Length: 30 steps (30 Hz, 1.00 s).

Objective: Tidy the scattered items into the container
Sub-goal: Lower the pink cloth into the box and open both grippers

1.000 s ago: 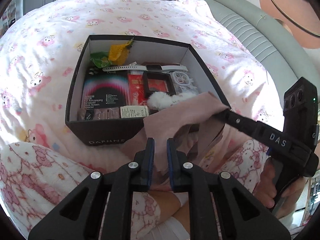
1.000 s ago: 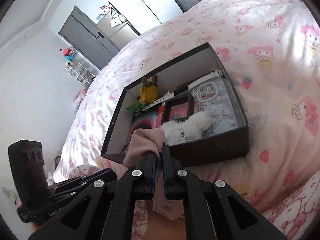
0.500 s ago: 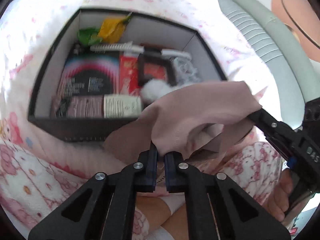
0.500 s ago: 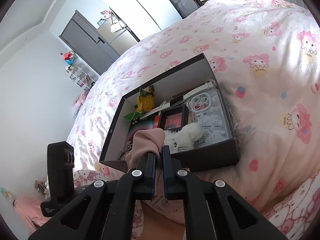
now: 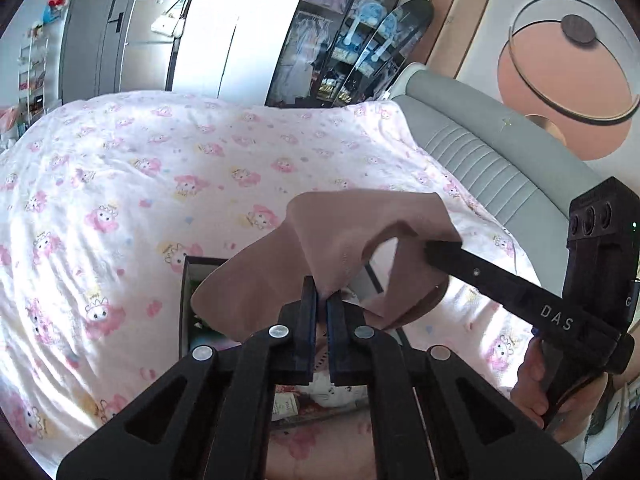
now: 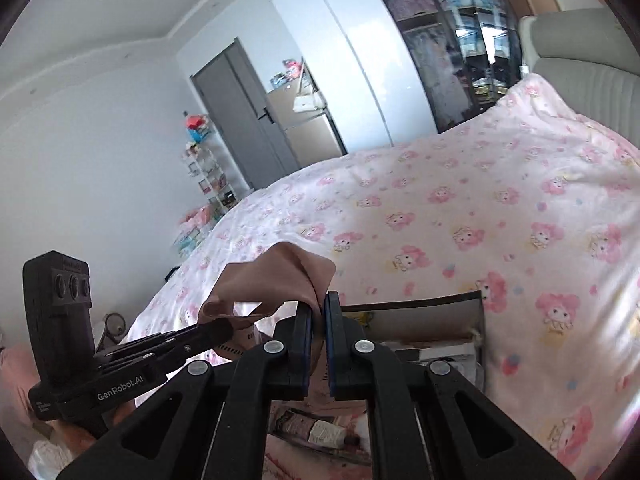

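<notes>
Seen from the left wrist, the left claw [image 5: 322, 300] pinches a fold of pink cloth [image 5: 348, 248], which hangs over a dark box [image 5: 184, 308] on the bed [image 5: 160, 180]; the right claw [image 5: 430, 250] clamps its far corner. Seen from the right wrist, the right claw [image 6: 318, 312] grips the cloth [image 6: 280, 276], the left claw [image 6: 216, 328] holds its other end, and the box [image 6: 472, 320] sits just beyond.

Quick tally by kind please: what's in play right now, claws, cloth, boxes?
Claws: 2, left claw and right claw, both shut on the cloth
Pink cloth: 1
Dark box: 1, partly hidden
Total: 4
</notes>
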{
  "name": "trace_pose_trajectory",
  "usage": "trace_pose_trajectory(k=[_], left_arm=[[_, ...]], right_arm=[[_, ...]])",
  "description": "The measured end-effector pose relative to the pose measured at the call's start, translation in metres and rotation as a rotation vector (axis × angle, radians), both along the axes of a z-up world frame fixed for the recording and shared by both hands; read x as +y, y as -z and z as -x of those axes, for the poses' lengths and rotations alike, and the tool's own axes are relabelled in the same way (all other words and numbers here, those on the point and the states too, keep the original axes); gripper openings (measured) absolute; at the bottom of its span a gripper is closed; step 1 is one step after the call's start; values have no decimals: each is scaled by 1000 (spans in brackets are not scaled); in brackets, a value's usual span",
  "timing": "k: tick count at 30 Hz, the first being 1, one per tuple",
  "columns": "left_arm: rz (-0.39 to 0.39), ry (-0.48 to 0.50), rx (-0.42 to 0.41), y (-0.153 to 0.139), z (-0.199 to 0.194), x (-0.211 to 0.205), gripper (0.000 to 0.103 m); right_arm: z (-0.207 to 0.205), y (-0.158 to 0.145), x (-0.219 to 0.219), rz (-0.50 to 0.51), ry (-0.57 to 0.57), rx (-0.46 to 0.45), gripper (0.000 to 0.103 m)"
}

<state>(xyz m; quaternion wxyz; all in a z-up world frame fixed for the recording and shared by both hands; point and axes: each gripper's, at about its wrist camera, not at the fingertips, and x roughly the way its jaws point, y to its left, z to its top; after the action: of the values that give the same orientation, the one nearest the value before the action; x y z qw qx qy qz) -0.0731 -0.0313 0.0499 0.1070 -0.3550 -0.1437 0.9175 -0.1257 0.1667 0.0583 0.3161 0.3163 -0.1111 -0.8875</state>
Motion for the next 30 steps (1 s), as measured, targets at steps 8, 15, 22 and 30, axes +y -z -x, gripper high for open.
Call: trace_pose_trajectory(k=[8,15,22,30], left_arm=[[75,-40,-276,98,24,-4,3],[15,-29,-239,94,16,-14,21],[4,-52,-393,140,57,-18,21],[20,-72,-475,165,68,-12,22]], right_arm=[[31,101,-56,-233,-52,-315,6],[37,92,-18,-212,76,-275,10],[46,130,-23,-202,74,-385,10],[39,142,-36,-300,70,-387,10]])
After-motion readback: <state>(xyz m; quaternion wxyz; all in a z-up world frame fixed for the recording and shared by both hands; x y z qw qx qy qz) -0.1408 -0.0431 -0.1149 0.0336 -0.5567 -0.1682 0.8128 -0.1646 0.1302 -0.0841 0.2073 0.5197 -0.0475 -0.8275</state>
